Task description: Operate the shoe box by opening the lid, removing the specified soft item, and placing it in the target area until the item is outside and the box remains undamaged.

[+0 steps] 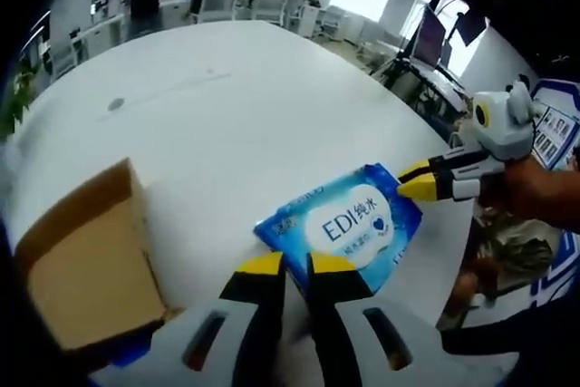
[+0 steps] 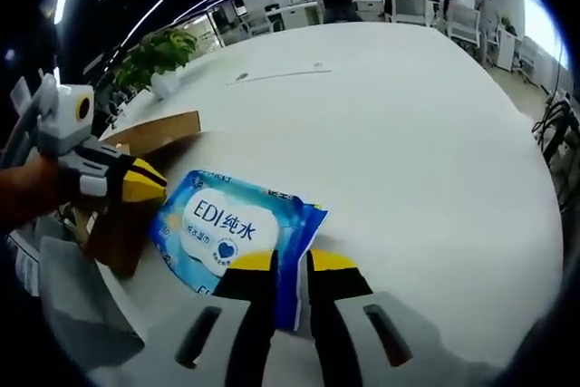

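The wet-wipe pack point(image 1: 341, 228) — blue, with a white label — lies flat on the white table point(image 1: 227, 115), already outside the cardboard shoe box point(image 1: 82, 260), which sits off to the left gripper's point(image 1: 294, 269) left with its lid flap up. Both grippers are closed on the pack's edge seals, one at each end: the left gripper's jaws are pinched on the near edge just ahead of its tips, and the right gripper point(image 2: 292, 265) is clamped on the opposite edge, right at its own tips.

The step in hand looks like setting the pack down in its spot. To do it well, I would keep both ends level, let the pack rest fully on the table, then open one gripper at a time and back straight out along the jaws — no sideways drag toward the box.
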Action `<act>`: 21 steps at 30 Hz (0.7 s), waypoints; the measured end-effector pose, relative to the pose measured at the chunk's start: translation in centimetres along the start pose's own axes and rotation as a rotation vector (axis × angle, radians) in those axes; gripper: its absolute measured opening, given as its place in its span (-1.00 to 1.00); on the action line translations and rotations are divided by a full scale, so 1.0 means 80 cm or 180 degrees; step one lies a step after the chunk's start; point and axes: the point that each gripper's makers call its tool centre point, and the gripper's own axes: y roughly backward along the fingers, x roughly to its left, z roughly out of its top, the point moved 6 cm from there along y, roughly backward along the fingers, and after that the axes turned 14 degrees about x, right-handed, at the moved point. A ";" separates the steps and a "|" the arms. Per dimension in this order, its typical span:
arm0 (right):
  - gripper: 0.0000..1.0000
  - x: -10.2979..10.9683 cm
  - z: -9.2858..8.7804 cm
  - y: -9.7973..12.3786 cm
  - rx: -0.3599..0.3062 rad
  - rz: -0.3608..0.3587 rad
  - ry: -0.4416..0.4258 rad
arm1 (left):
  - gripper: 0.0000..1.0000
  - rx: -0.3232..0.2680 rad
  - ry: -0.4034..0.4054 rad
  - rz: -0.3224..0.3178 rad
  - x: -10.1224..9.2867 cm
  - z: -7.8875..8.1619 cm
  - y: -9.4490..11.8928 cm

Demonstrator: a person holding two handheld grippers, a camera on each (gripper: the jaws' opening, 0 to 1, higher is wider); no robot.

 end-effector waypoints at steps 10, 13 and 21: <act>-0.80 0.006 -0.007 0.013 -0.0037 -0.0046 -0.0006 | -0.90 -0.0043 -0.0024 0.0000 -0.005 -0.006 0.013; -0.81 0.009 -0.006 0.019 -0.0064 -0.0068 0.0009 | -0.90 -0.0055 -0.0030 0.0009 -0.007 -0.009 0.020; -0.80 0.018 -0.006 0.030 -0.0122 -0.0089 0.0023 | -0.89 -0.0115 -0.0063 0.0025 -0.010 -0.012 0.037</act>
